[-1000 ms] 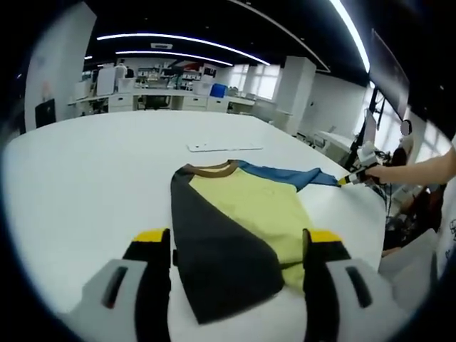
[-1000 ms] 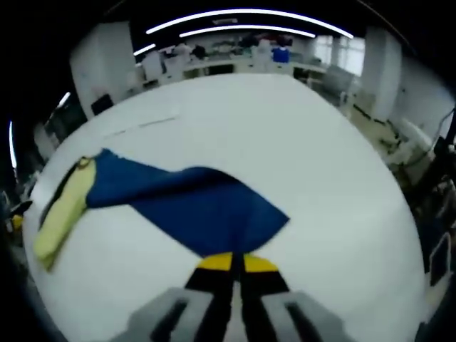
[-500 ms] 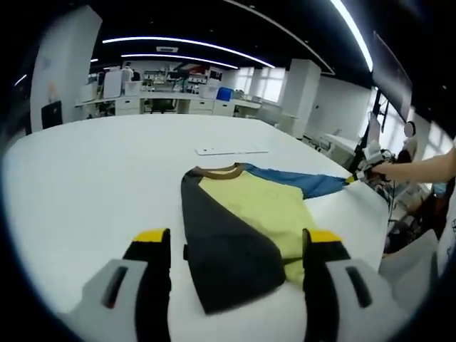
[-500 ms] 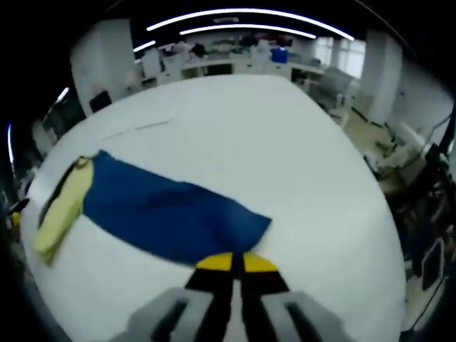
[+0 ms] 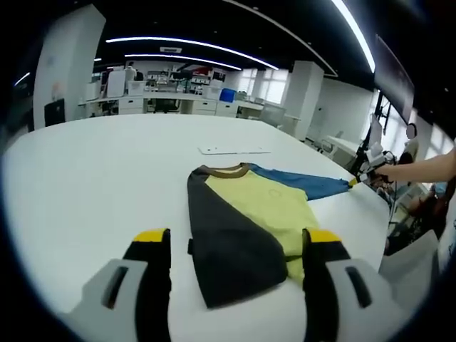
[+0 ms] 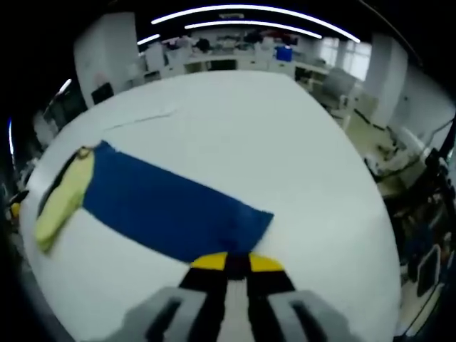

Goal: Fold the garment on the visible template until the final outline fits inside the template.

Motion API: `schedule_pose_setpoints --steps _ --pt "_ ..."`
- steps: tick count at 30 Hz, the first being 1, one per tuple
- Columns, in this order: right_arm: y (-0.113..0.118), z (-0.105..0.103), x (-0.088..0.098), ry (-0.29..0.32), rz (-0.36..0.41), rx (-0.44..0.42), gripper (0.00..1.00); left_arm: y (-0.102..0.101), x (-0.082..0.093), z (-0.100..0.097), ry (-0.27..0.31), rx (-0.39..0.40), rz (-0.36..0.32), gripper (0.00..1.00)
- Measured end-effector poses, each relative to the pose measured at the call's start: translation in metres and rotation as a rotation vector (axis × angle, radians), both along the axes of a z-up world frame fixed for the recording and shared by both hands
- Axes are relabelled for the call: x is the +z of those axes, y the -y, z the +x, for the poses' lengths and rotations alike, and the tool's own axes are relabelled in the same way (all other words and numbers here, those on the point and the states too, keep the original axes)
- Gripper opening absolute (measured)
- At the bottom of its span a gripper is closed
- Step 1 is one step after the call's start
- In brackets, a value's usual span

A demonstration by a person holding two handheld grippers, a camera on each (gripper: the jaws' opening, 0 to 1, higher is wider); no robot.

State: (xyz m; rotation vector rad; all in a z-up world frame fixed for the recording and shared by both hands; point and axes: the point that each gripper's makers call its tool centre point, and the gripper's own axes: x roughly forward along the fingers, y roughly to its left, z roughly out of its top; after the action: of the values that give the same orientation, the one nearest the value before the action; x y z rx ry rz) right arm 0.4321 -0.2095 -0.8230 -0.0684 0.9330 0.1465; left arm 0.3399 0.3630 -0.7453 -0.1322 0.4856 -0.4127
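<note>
A garment lies flat on the white table (image 5: 85, 178): yellow body (image 5: 267, 206), brown collar, and a dark grey sleeve (image 5: 224, 242) folded across its near left side. Its blue sleeve (image 5: 303, 184) is stretched out to the right, where my right gripper (image 5: 354, 181) pinches the cuff. In the right gripper view the blue sleeve (image 6: 167, 210) lies straight and flat, and my right gripper (image 6: 236, 261) is shut on its near end. The yellow body (image 6: 60, 203) shows at the far left. My left gripper (image 5: 238, 237) hovers open above the garment's near edge, touching nothing.
A thin white flat strip (image 5: 234, 150) lies on the table beyond the collar. A person's hand (image 5: 402, 169) comes in from the right, over the table's right edge (image 5: 374, 214). Desks and shelves (image 5: 171, 100) line the back of the room.
The right gripper has drawn the blue sleeve outward; its raised fold has flattened into a straight band. The left gripper stays open over the garment.
</note>
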Motion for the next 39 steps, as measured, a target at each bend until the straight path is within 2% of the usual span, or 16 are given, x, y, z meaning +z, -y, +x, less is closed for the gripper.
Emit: schedule_pose_setpoints --steps 3,5,7,9,10,12,15,19,26,32,36,39 --pt "-0.007 -0.002 0.006 0.031 0.022 0.028 0.32 -0.001 -0.001 0.000 -0.001 0.000 0.001 0.72" --pt "-0.014 -0.002 0.010 0.069 0.052 0.055 0.39 -0.002 -0.002 -0.001 -0.002 -0.003 0.001 0.72" --pt "-0.014 -0.004 0.012 0.078 0.024 0.081 0.47 -0.004 -0.004 -0.002 -0.007 -0.003 0.005 0.72" --pt "-0.020 -0.007 0.014 0.094 0.043 0.105 0.59 -0.005 -0.006 -0.003 -0.009 -0.003 0.005 0.72" --pt "-0.027 -0.001 0.017 0.132 0.063 0.142 0.65 -0.006 -0.008 -0.004 -0.016 -0.002 0.003 0.72" --pt "-0.035 -0.016 0.024 0.148 0.065 0.164 0.77 -0.008 -0.012 -0.008 -0.026 -0.005 0.010 0.71" --pt "-0.047 -0.021 0.035 0.177 0.073 0.198 0.83 -0.009 -0.018 -0.013 -0.041 -0.012 0.017 0.70" --pt "-0.066 -0.032 0.051 0.214 0.097 0.233 0.89 -0.014 -0.028 -0.021 -0.063 -0.016 0.020 0.68" --pt "-0.102 -0.052 0.079 0.267 0.111 0.290 0.92 -0.015 -0.050 -0.033 -0.103 -0.016 0.012 0.57" --pt "-0.116 -0.059 0.091 0.283 0.118 0.314 0.92 -0.013 -0.066 -0.039 -0.133 -0.027 0.021 0.46" --pt "-0.117 -0.064 0.093 0.285 0.116 0.322 0.91 -0.018 -0.081 -0.038 -0.190 0.010 -0.013 0.38" --pt "-0.119 -0.070 0.093 0.286 0.113 0.321 0.91 -0.021 -0.087 -0.036 -0.202 0.016 -0.024 0.35"
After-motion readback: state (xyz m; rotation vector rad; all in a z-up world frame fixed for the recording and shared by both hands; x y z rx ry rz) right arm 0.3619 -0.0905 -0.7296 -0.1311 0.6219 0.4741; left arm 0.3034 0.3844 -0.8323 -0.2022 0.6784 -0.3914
